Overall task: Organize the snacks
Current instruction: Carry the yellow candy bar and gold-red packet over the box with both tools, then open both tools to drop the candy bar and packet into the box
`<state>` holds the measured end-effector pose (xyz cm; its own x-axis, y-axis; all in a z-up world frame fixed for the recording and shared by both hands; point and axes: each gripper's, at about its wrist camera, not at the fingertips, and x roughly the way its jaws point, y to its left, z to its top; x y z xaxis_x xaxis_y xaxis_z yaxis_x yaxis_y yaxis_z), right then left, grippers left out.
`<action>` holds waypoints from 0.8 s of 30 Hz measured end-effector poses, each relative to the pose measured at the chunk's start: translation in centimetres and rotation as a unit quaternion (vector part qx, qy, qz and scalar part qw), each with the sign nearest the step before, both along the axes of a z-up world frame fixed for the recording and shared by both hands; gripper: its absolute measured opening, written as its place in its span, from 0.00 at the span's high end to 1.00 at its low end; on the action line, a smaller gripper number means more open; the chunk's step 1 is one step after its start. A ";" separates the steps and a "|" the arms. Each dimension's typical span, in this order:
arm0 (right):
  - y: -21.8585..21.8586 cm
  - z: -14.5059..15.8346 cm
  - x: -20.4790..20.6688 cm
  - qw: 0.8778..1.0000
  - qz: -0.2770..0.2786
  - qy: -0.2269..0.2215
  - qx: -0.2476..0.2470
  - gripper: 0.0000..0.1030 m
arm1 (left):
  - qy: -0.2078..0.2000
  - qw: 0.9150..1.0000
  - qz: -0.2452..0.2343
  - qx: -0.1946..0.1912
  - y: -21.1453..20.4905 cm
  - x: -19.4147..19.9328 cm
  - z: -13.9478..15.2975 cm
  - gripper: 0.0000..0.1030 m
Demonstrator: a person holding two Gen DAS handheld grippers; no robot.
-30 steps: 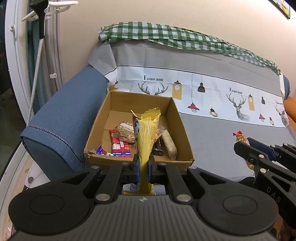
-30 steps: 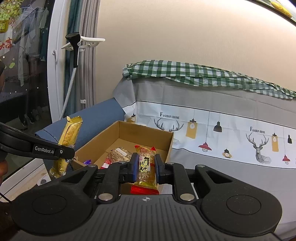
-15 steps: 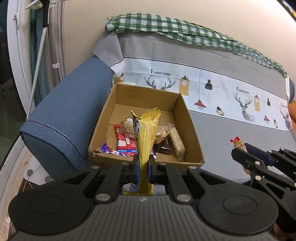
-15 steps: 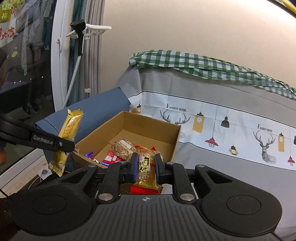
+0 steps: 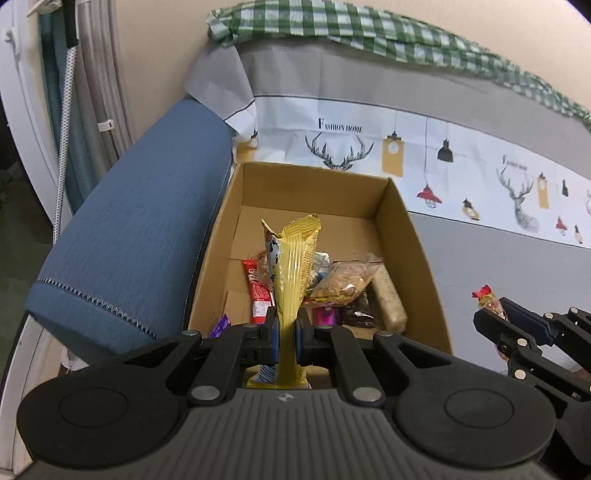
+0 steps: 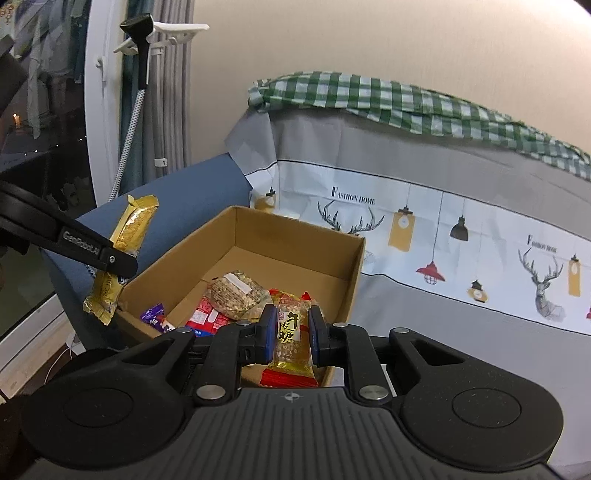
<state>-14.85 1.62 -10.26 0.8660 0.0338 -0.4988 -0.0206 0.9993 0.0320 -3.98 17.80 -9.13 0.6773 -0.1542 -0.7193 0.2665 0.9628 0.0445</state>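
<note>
A yellow snack bar (image 5: 291, 280) stands upright in the left claw (image 5: 286, 338), whose blue pads are clamped on its lower half; its crimped top rises in front of the open cardboard box (image 5: 421, 266). In the right wrist view the same bar (image 6: 122, 251) hangs tilted just outside the box's near left corner, beside the blue sofa armrest (image 6: 192, 192). The right claw (image 6: 292, 334) is closed on a clear-and-gold candy packet (image 6: 291, 332) with red ends, held upright at the box's near rim (image 6: 147, 328) — from the left wrist view this packet (image 5: 487, 297) shows well to the right of the box, over the grey sofa seat (image 5: 498, 273).

Inside the box, snacks crowd the near half: a red wrapper (image 5: 258, 291), a bag of nut brittle (image 5: 341, 282), a pale oat bar (image 5: 388, 301) along the right wall, a dark wrapper (image 5: 356, 314), a magenta one (image 5: 327, 315) and a purple one (image 5: 221, 325) at the near left corner. A round grain cake (image 6: 236, 293) lies on top of the pile in the right view.

The far half of the box floor (image 5: 306, 225) is bare cardboard. The box's left wall sits against the armrest; its back wall touches the printed deer-and-lamp cover (image 5: 424, 155) on the sofa back, topped by a green checked cloth (image 5: 369, 31). Left of the sofa stand grey curtains (image 6: 170, 85) and a hose (image 6: 129, 122) with a white bracket.
</note>
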 end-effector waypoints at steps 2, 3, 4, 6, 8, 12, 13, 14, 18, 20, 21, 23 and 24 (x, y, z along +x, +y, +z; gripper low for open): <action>-0.1 -0.3 1.2 1.000 0.000 0.004 0.003 0.82 | 0.007 1.000 0.001 0.007 -0.4 1.3 -0.4 0.92; -0.1 -0.5 1.8 1.000 0.000 0.006 0.005 0.82 | 0.009 1.000 0.002 0.011 -0.6 1.9 -0.6 0.92; -0.1 -0.7 2.5 1.000 0.000 0.008 0.006 0.82 | 0.011 1.000 0.003 0.016 -0.7 2.4 -0.8 0.92; -0.2 -1.1 3.8 1.000 0.000 0.013 0.010 0.82 | 0.015 1.000 0.003 0.024 -1.1 3.5 -1.3 0.92; -0.3 -1.6 5.1 1.000 -0.002 0.019 0.015 0.82 | 0.022 0.999 0.003 0.030 -1.5 4.6 -1.8 0.92; -0.7 -2.6 7.5 0.999 -0.005 0.034 0.025 0.82 | 0.034 0.998 0.005 0.043 -2.1 6.9 -3.1 0.92; -0.8 -2.9 8.0 0.999 -0.006 0.036 0.026 0.82 | 0.036 0.998 0.006 0.046 -2.2 7.4 -3.4 0.92; -0.9 -3.2 8.6 0.999 -0.007 0.040 0.027 0.82 | 0.039 0.998 0.006 0.048 -2.4 8.0 -3.7 0.92; -0.9 -4.2 10.5 0.998 -0.008 0.049 0.030 0.82 | 0.050 0.997 0.007 0.057 -2.7 10.0 -4.8 0.92; -0.8 -4.7 11.3 0.998 -0.008 0.053 0.029 0.82 | 0.052 0.997 0.007 0.062 -2.7 10.7 -5.3 0.92; -0.8 -4.9 11.7 0.998 -0.008 0.056 0.030 0.82 | 0.053 0.996 0.006 0.064 -2.8 11.0 -5.5 0.92; -0.7 -5.5 12.4 0.998 -0.008 0.061 0.032 0.82 | 0.057 0.996 0.007 0.069 -2.9 11.7 -6.1 0.92; -0.6 -5.7 12.8 0.998 -0.008 0.063 0.032 0.82 | 0.059 0.996 0.007 0.071 -3.0 12.0 -6.3 0.92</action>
